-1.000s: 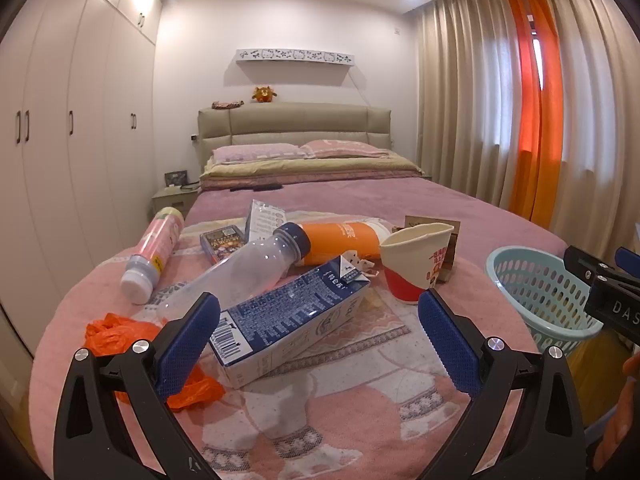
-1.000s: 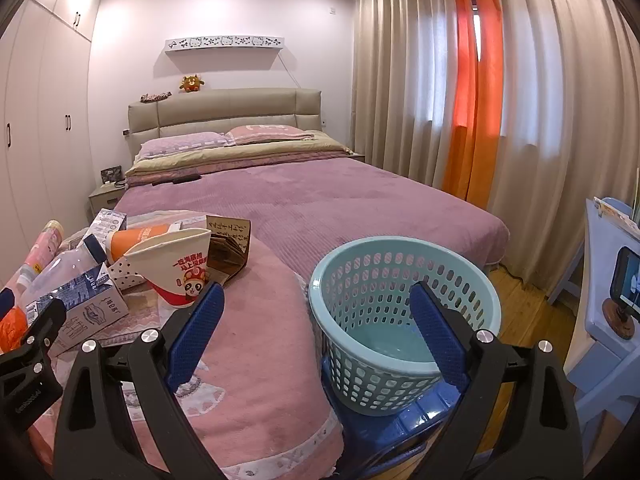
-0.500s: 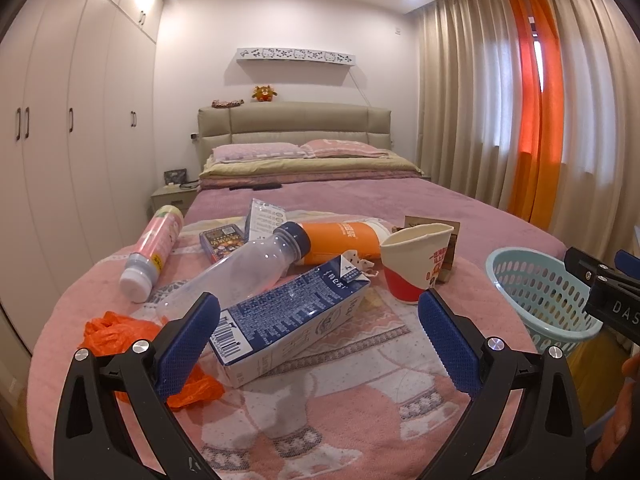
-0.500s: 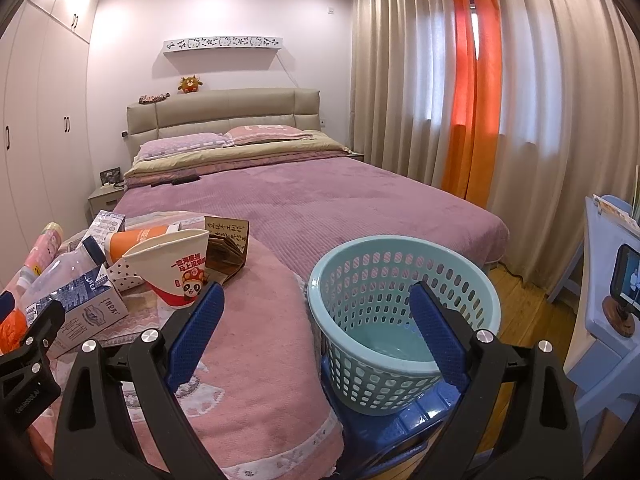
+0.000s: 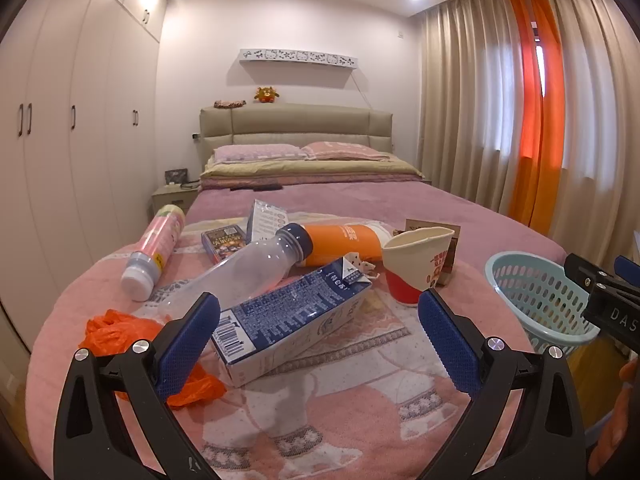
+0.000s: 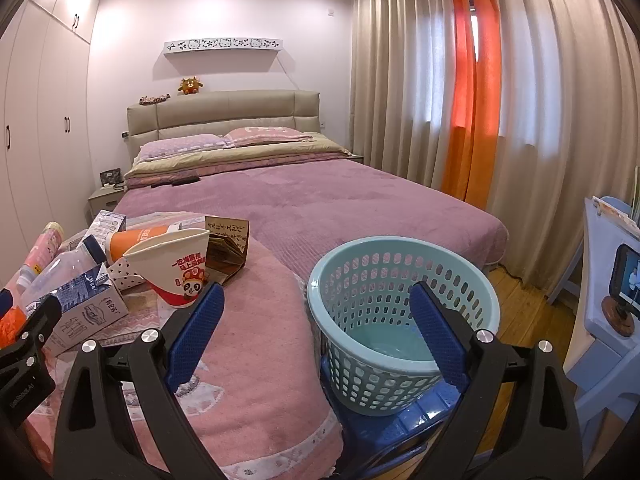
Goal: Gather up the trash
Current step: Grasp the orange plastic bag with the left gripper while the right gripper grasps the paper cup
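Left gripper (image 5: 318,334) wide open, empty, above milk carton (image 5: 294,320); right gripper (image 6: 316,330) wide open, empty.

Left gripper (image 5: 318,336): your tool has two black plastic arms splaying outward in a V.
Left pads (image 5: 188,344): blue, with a fine knurled texture.
Left screws: two round silver heads on each arm.
Right gripper (image 6: 316,328): you hold the same black frame here.
Right pads (image 6: 438,340): blue, dimpled like the left ones.
Markings: white letters "DAS" on your right gripper's side, seen from the left camera.
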Demonstrator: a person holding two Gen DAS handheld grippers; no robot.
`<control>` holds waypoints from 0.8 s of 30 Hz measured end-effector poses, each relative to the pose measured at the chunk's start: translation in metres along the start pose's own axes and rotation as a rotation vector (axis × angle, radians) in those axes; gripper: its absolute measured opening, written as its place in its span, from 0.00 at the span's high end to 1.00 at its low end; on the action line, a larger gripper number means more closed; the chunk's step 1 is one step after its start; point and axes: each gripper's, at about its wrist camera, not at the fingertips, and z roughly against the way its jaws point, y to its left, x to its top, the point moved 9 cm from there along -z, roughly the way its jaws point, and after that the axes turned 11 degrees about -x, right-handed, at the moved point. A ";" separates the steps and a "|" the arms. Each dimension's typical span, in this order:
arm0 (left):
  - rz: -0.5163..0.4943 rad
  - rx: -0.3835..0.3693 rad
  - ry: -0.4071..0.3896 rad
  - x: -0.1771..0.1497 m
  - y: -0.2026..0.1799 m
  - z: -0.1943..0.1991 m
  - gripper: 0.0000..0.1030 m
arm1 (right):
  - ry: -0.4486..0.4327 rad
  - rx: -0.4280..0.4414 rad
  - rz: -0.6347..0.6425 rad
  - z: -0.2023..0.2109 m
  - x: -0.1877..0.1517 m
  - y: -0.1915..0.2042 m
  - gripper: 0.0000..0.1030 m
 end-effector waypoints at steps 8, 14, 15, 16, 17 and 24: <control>-0.004 0.000 -0.013 0.001 0.000 0.002 0.07 | 0.003 0.002 0.001 0.002 -0.002 0.000 0.13; -0.008 -0.010 0.001 0.002 -0.003 0.008 0.07 | -0.007 0.033 0.021 0.011 0.001 0.010 0.25; 0.006 -0.016 -0.011 0.003 -0.002 0.019 0.07 | -0.012 0.043 0.027 0.014 0.002 0.012 0.30; 0.016 -0.021 -0.017 0.003 -0.001 0.024 0.07 | -0.013 0.052 0.033 0.016 0.002 0.017 0.33; 0.027 -0.025 -0.025 0.004 0.002 0.034 0.07 | -0.010 0.072 0.037 0.019 0.003 0.023 0.39; 0.118 0.114 -0.002 0.005 0.073 0.080 0.07 | -0.008 0.218 0.110 0.039 0.007 0.085 0.75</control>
